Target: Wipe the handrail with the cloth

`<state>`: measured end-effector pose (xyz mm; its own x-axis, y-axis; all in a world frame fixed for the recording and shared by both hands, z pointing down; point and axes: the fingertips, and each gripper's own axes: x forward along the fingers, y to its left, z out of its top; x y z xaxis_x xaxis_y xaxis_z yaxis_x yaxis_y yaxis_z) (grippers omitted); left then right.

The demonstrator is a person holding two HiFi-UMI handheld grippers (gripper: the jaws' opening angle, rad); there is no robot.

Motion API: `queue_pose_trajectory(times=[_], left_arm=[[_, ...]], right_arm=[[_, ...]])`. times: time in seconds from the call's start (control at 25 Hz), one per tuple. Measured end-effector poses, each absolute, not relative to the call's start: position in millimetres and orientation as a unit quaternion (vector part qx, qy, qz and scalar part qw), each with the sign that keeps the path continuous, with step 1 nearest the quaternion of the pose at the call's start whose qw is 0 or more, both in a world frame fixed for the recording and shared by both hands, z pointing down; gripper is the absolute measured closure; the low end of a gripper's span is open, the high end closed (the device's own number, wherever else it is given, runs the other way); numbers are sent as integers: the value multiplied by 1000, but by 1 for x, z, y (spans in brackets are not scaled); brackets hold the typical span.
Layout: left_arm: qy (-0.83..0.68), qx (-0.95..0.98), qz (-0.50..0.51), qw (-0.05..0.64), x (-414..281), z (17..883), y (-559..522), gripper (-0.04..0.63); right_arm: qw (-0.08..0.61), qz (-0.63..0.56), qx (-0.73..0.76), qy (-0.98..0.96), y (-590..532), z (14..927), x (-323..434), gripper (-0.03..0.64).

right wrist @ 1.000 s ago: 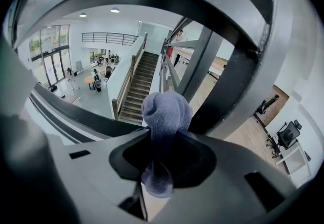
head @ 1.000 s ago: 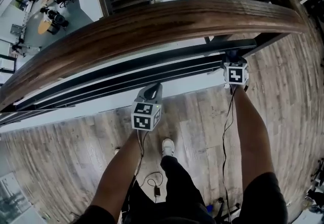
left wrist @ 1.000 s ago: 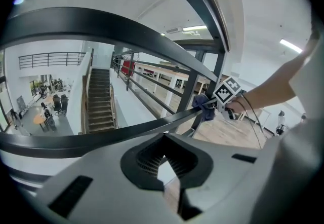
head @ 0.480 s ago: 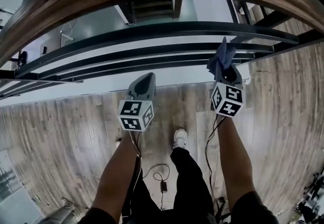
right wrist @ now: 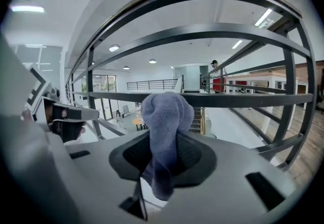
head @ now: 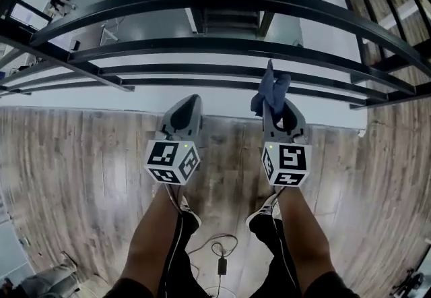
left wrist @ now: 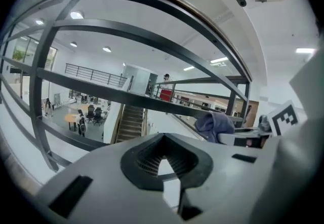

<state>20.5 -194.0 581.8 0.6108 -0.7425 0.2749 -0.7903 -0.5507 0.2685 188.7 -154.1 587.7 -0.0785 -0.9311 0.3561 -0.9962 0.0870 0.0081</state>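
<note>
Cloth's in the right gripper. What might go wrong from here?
1. The cloth is pinched by a narrow fold in the right gripper; if it slips, it may drop between the metal bars to the floor below.
2. Raised carelessly, its loose bunch may snag those bars.
3. The cable by the feet is a trip hazard.

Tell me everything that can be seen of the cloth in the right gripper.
The blue-grey soft fabric cloth is bunched into a rounded wad and pinched between the closed jaws of the right gripper. Its bulk stands up above the jaws, and a narrower tail hangs below them. The surface looks nappy, like towelling. It is held up in front of the dark metal railing bars; no contact with them shows.
</note>
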Motion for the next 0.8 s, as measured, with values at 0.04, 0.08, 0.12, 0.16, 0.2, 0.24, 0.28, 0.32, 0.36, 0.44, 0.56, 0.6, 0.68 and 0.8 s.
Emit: queue_pose_trajectory(times=[0.04, 0.08, 0.12, 0.16, 0.2, 0.24, 0.28, 0.32, 0.36, 0.44, 0.56, 0.6, 0.68, 0.8], left_arm=[[-438, 879, 49, 180, 9, 591, -197, 597], [-442, 879, 34, 175, -3, 601, -202, 597], [-448, 878, 24, 168, -17, 611, -207, 597], [-456, 875, 19, 159, -32, 621, -212, 597], [-465, 873, 16, 148, -49, 629, -217, 597], [-474, 870, 12, 136, -66, 635, -223, 597], [-483, 867, 6, 124, -82, 638, -230, 597], [-490, 864, -1, 113, -97, 640, -239, 597], [-497, 862, -8, 104, -111, 641, -248, 597], [-504, 859, -14, 88, -134, 643, -267, 597], [-523, 850, -8, 61, -172, 646, -284, 597], [-532, 845, -9, 53, -186, 646, -287, 597], [-550, 834, -15, 38, -216, 645, -290, 597], [-568, 822, -31, 14, -254, 641, -296, 597]], right_arm=[[134, 113, 661, -730, -157, 598, 174, 512], [130, 107, 656, -736, -161, 610, 160, 512], [123, 103, 648, -745, -168, 622, 143, 512], [115, 101, 637, -756, -175, 634, 124, 512], [106, 101, 624, -768, -183, 646, 103, 512], [99, 102, 609, -780, -191, 658, 82, 512], [93, 104, 595, -791, -200, 668, 62, 512], [88, 107, 582, -802, -210, 678, 42, 512], [82, 107, 570, -811, -220, 687, 22, 512], [68, 98, 550, -827, -239, 699, -18, 512], [50, 72, 530, -843, -258, 705, -71, 512], [44, 64, 525, -848, -262, 704, -87, 512], [34, 53, 512, -856, -269, 704, -118, 512], [28, 36, 495, -868, -284, 701, -160, 512]])
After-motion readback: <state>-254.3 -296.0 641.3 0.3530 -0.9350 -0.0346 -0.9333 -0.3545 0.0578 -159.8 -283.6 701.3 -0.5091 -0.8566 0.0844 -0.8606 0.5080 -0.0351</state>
